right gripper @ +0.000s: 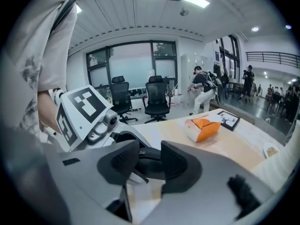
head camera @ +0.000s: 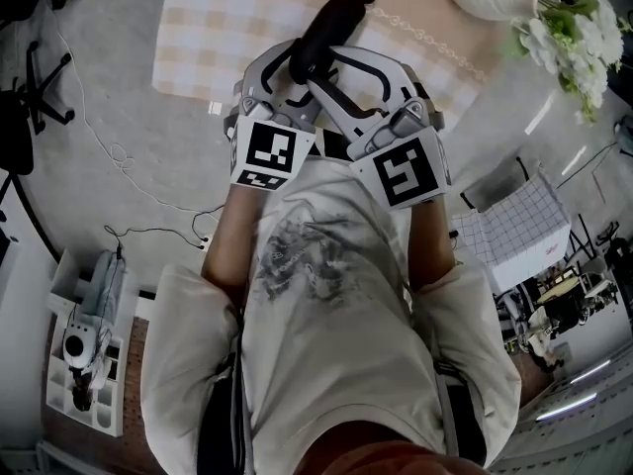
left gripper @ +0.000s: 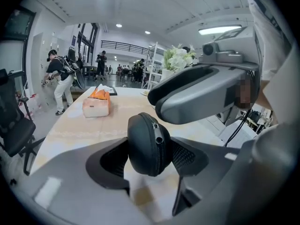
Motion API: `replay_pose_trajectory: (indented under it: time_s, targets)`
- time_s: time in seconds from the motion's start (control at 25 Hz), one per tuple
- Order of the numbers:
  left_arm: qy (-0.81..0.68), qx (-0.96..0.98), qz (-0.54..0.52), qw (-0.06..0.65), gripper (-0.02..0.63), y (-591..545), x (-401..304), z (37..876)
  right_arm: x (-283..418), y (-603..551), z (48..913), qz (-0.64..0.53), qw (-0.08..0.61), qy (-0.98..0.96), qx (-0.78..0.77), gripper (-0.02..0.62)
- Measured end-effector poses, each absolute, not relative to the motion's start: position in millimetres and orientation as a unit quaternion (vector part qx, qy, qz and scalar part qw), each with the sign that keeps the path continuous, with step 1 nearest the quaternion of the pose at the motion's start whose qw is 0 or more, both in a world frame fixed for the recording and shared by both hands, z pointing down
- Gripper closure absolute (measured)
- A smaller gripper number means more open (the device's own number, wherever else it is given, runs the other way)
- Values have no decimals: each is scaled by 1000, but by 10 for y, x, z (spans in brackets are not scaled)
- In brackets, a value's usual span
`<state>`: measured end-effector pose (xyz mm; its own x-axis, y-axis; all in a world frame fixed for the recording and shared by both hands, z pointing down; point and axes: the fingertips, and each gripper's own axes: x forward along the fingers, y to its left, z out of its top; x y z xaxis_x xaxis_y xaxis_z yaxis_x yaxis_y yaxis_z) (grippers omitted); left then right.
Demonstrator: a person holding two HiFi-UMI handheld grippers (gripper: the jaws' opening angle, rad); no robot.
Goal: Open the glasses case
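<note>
Head view, upper centre: the black glasses case (head camera: 326, 28) slants over the counter (head camera: 198, 28) – left gripper view: the left gripper (left gripper: 150, 156) has its jaws clamped on the case's rounded end – right gripper view: the right gripper (right gripper: 149, 165) has its jaws apart, the zipped edge between them.

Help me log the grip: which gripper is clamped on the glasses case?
The left gripper: its pads press both sides of the glasses case, while the right gripper has its jaws apart.
</note>
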<state>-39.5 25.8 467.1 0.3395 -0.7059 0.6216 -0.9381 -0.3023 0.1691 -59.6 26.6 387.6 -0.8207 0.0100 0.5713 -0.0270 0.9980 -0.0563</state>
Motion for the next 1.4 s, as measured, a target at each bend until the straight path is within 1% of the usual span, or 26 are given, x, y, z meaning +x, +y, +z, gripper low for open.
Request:
replay_pose_trajectory:
  time_s: [0.24,0.4,0.84,0.96,1.0,1.04,1.08,1.4]
  targets:
    - [-528,771,235,267,325,221,-365,4640,-613,256,3931,-10,319,-948,-7,446]
    - [-526,769,231,280,325,212,-353,4631,-617,242,3921,-23,319,-948,-15,446]
    - [-522,771,234,279,328,170,-316,4602,-613,148,3908,-53,326,-944,-20,445]
    - [-522,772,235,278,328,161,-310,4599,-574,66,3920,-54,326,-944,-6,445]
    - [-521,772,236,279,328,167,-307,4606,-549,15,3938,-54,329,-943,3,451]
    - [-520,772,236,279,328,175,-307,4613,-529,-32,3959,-52,331,-942,8,472]
    - [-520,772,236,279,328,176,-310,4614,-520,-62,3976,-48,331,-943,9,474]
    - [-518,778,233,268,328,143,-318,4589,-523,-129,4029,-25,320,-947,10,468]
